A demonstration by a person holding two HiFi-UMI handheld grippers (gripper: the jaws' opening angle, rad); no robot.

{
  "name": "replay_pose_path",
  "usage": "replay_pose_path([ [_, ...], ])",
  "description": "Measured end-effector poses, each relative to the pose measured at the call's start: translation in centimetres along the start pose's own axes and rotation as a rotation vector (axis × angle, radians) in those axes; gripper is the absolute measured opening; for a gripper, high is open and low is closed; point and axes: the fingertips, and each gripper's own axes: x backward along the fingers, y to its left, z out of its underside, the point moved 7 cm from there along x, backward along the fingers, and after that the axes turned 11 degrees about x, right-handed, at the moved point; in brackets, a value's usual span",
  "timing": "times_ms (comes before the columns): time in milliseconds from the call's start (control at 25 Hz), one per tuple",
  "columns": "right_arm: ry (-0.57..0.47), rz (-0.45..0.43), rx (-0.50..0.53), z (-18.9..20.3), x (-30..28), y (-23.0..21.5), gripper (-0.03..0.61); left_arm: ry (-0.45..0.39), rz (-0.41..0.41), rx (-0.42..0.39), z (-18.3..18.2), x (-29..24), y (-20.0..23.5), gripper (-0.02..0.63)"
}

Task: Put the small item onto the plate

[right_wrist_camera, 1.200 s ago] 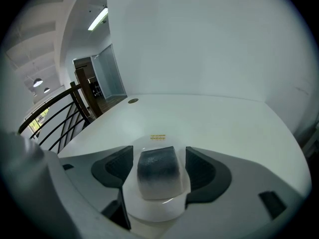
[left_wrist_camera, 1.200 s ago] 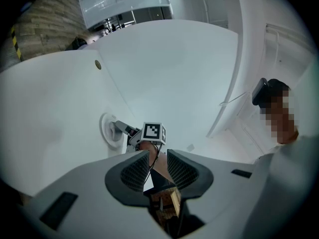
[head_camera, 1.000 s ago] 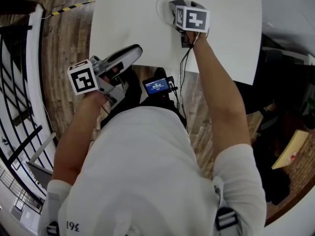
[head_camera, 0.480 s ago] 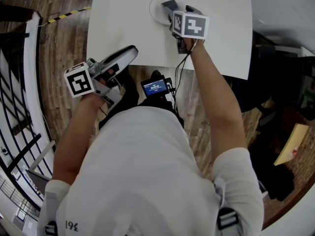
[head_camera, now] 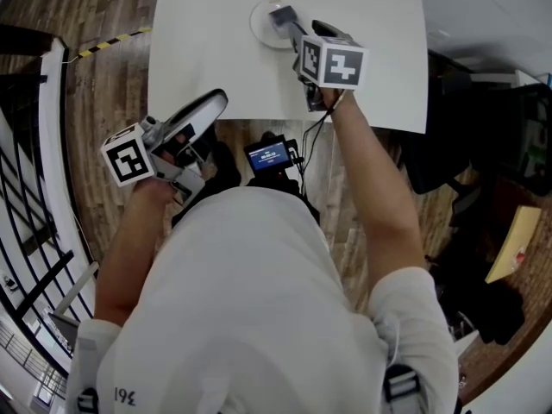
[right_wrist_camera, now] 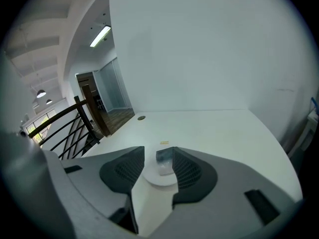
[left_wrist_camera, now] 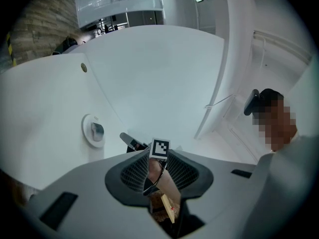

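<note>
A small white plate (head_camera: 261, 26) sits near the far edge of the white table (head_camera: 371, 59). On it lies the small grey item (right_wrist_camera: 163, 162), also visible from the left gripper view as a grey block (left_wrist_camera: 97, 131) on the plate (left_wrist_camera: 85, 132). My right gripper (right_wrist_camera: 158, 158) reaches over the plate's near rim (right_wrist_camera: 159, 178). Its jaws are closing, and the item lies between them beside the right-hand pad, which alone is near it. My left gripper (head_camera: 216, 106) hovers at the table's near edge, its jaws a narrow gap apart with nothing between them.
A small screen device (head_camera: 270, 154) hangs at the person's chest below the table edge. Dark railings (head_camera: 34, 188) and wooden floor lie to the left. The table has a round hole (right_wrist_camera: 141, 117) and a small yellow sticker (right_wrist_camera: 163, 143) beyond the plate.
The right gripper has stayed at the plate while the plate shows more to its left. The left gripper has drifted slightly left and down along the table's near edge.
</note>
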Motion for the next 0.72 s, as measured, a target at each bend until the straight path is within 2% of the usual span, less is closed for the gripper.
replay_pose_path([
  [160, -0.053, -0.025, 0.006, -0.7, 1.7, 1.0, 0.126, -0.013, 0.036, 0.002, -0.3, 0.5, -1.5, 0.109],
  [320, -0.09, -0.01, 0.032, -1.6, 4.0, 1.8, 0.002, -0.011, 0.077, -0.021, -0.5, 0.9, -2.9, 0.109],
  [720, -0.155, -0.014, 0.049, -3.1, 8.3, 3.5, 0.002, -0.013, 0.151, -0.058, -0.5, 1.5, -5.7, 0.109],
])
